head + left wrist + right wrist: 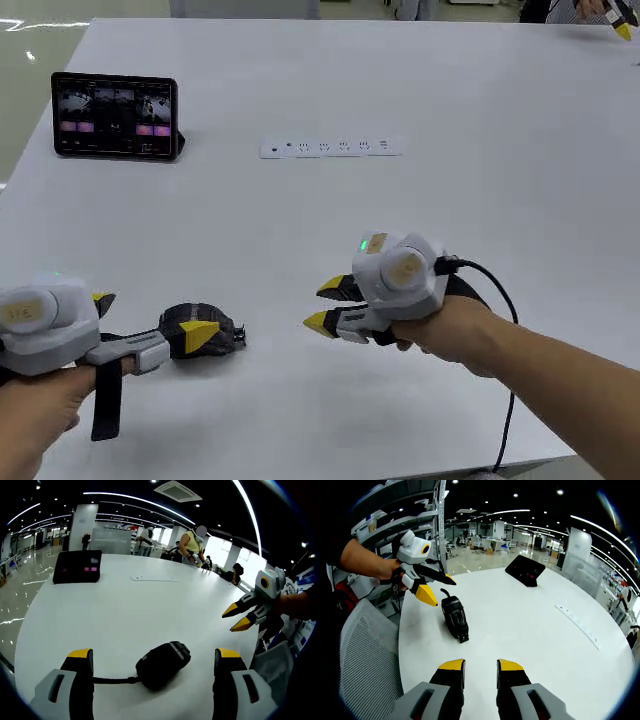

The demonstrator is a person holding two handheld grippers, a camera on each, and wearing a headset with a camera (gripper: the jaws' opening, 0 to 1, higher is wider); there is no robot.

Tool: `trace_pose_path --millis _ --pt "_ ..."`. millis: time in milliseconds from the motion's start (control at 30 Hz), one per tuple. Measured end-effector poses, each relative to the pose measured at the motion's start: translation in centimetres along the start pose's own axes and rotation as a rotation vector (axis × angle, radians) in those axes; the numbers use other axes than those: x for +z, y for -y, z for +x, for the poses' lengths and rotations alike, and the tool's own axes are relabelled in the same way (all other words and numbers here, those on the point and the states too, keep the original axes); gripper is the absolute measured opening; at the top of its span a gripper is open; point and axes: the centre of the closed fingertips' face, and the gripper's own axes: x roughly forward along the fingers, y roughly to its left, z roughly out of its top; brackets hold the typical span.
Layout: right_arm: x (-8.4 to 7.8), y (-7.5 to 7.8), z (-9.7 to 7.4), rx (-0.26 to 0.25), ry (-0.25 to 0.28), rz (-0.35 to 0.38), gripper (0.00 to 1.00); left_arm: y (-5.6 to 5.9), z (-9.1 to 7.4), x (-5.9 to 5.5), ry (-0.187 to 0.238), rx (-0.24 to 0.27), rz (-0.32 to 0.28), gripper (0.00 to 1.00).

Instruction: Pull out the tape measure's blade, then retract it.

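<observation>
A black tape measure (pixel 205 325) lies on the white table (pixel 330 210) near its front left, blade drawn in, a short black strap trailing from it. My left gripper (pixel 154 655) is open wide, and the tape measure (pixel 162 664) sits between its two jaws without touching either. One yellow fingertip (pixel 200 335) is beside the case. My right gripper (pixel 325 305) hovers to the right of the tape measure, pointing at it, open by a narrow gap with nothing in it. In the right gripper view the tape measure (pixel 455 617) lies ahead with the left gripper (pixel 427 587) behind it.
A dark tablet (pixel 115 115) stands propped at the back left. A white power strip (pixel 330 148) lies at the middle back. A black cable (pixel 505 300) trails from the right gripper over the front edge. A mesh chair (pixel 365 655) is beside the table.
</observation>
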Motion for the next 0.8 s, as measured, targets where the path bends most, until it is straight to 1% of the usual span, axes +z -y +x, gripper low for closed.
trace_pose_path --millis 33,67,100,200,267,300,400,433,467,533,633,700,800 --pt "-0.2 0.1 -0.3 -0.006 0.000 -0.001 0.22 -0.1 -0.2 -0.1 -0.005 -0.005 0.015 0.99" --pt "-0.6 0.3 -0.7 -0.015 0.000 -0.002 0.22 0.0 -0.4 -0.1 -0.001 -0.026 0.041 0.99" --pt "-0.7 0.5 -1.0 -0.021 0.001 0.000 0.22 0.0 -0.6 -0.1 0.002 -0.033 0.056 0.99" --pt "-1.4 0.9 -2.0 -0.038 0.007 0.010 0.23 -0.3 -1.1 -0.4 -0.014 -0.036 0.075 0.99" --pt "-1.9 1.1 -2.6 -0.051 0.011 0.012 0.24 -0.8 -1.5 -0.6 -0.027 -0.024 0.105 0.99" --pt "-2.2 1.3 -2.8 -0.055 0.013 0.012 0.25 -0.8 -1.7 -0.6 -0.025 -0.026 0.111 0.99" --pt "-3.1 1.6 -3.5 -0.065 0.010 0.019 0.27 -1.0 -2.2 -0.7 -0.023 -0.033 0.124 0.99" --pt "-3.4 1.8 -3.9 -0.067 0.017 0.038 0.29 -1.1 -2.4 -0.9 -0.031 -0.035 0.124 0.99" --pt "-3.7 1.8 -4.1 -0.068 0.017 0.052 0.31 -1.1 -2.6 -1.3 -0.051 -0.042 0.115 0.99" --pt "-4.4 1.8 -4.7 -0.075 0.011 0.053 0.34 -1.2 -3.0 -1.4 -0.047 -0.048 0.121 0.99" --pt "-5.3 1.9 -5.5 -0.078 0.009 0.065 0.36 -1.4 -3.4 -1.9 -0.062 -0.055 0.125 0.99" --pt "-5.9 2.0 -6.3 -0.085 0.010 0.079 0.38 -1.7 -3.8 -2.2 -0.070 -0.046 0.133 0.99" --pt "-6.6 2.5 -7.5 -0.097 0.020 0.110 0.42 -2.1 -4.3 -2.3 -0.070 -0.048 0.113 0.99"
